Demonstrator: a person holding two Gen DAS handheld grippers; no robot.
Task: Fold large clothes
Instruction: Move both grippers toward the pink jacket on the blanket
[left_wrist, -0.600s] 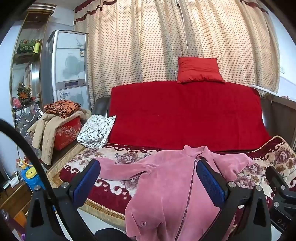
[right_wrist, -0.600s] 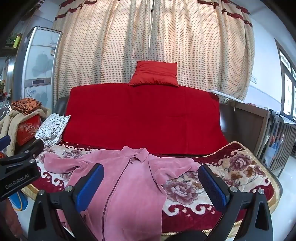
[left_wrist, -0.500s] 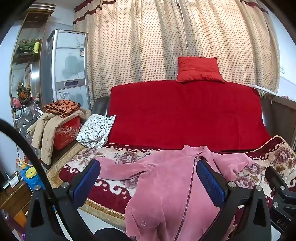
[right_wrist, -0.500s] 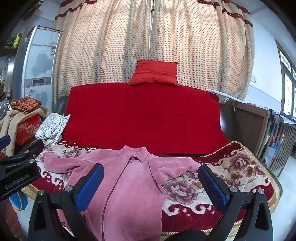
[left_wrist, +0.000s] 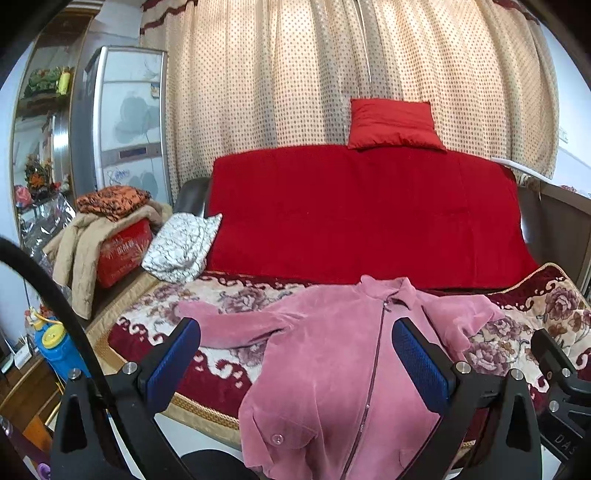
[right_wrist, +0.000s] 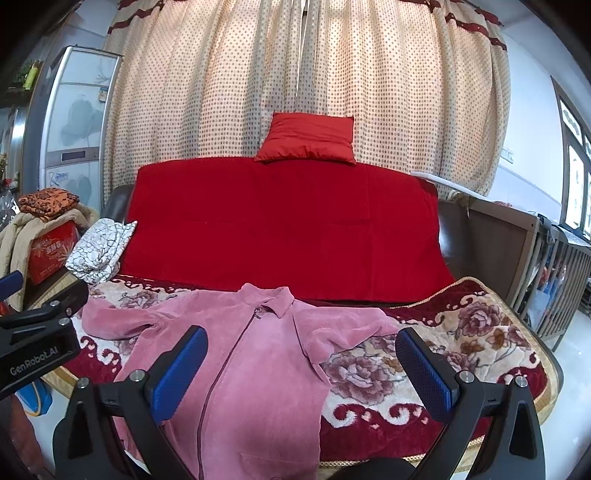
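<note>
A pink zip-front jacket lies spread face up on the floral sofa seat, collar toward the backrest, sleeves out to both sides, hem hanging over the front edge. My left gripper hovers in front of the jacket's lower body, jaws wide open with nothing between the blue pads. My right gripper is also wide open and empty, held over the jacket's right side and the seat beside it. The left gripper's body shows at the left edge of the right wrist view.
A red blanket covers the backrest with a red cushion on top. A white patterned cloth lies at the sofa's left end. Beside it stand a red box with piled clothes and a fridge. A wooden cabinet is on the right.
Both views have shifted only slightly; the jacket lies as it did and both grippers stay open.
</note>
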